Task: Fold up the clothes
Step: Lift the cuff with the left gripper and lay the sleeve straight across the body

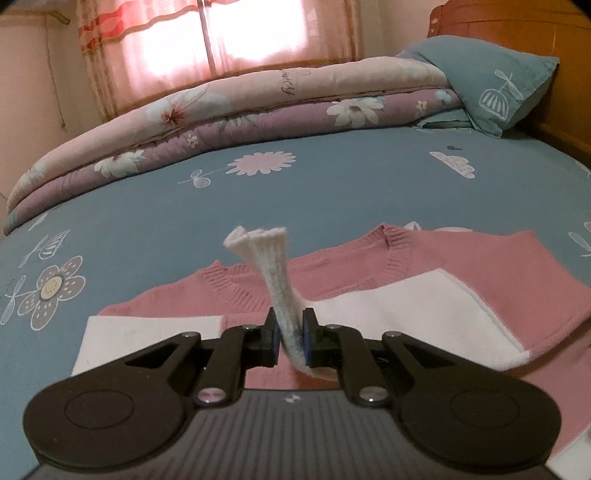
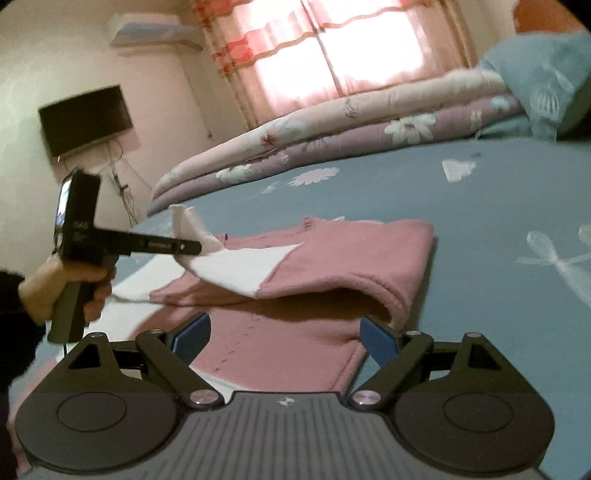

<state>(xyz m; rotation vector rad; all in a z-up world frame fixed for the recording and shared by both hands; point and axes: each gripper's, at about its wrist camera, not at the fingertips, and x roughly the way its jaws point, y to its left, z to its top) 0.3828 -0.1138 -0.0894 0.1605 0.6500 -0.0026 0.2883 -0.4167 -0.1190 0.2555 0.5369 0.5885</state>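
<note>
Left wrist view first: we see a blue bedsheet (image 1: 332,192) printed with flowers, and along its far edge a folded floral quilt (image 1: 229,114) running from the left toward a blue pillow (image 1: 491,85) at the wooden headboard (image 1: 517,26) on the right. Pink curtains (image 1: 221,37) glow behind the quilt. On the sheet lies our pink and white sweater (image 1: 480,280), neckline toward the quilt. Our left gripper (image 1: 290,332) has its jaws pinched tight on the white cuff (image 1: 273,266) of a sleeve, and the ribbed end stands up above the pads, flaring at the top. The white sleeve cloth trails from the pads off to the right, over the sweater's body.

Right wrist view, from the left: a dark screen (image 2: 85,118) hangs on the wall, and an air conditioner (image 2: 155,33) sits higher up. Below, our left hand (image 2: 62,288) holds the left gripper's handle, and its fingers reach right with the cuff (image 2: 188,221) clamped, the sleeve lifted off the sweater (image 2: 351,258). The sweater's right side is doubled over, raised a little above the layer beneath. Our right gripper (image 2: 284,339) hovers near the sweater's lower part with its jaws spread wide, nothing between the blue pads (image 2: 376,339), the pink knit showing through the gap. Farther right the bedsheet (image 2: 498,221) lies bare.
</note>
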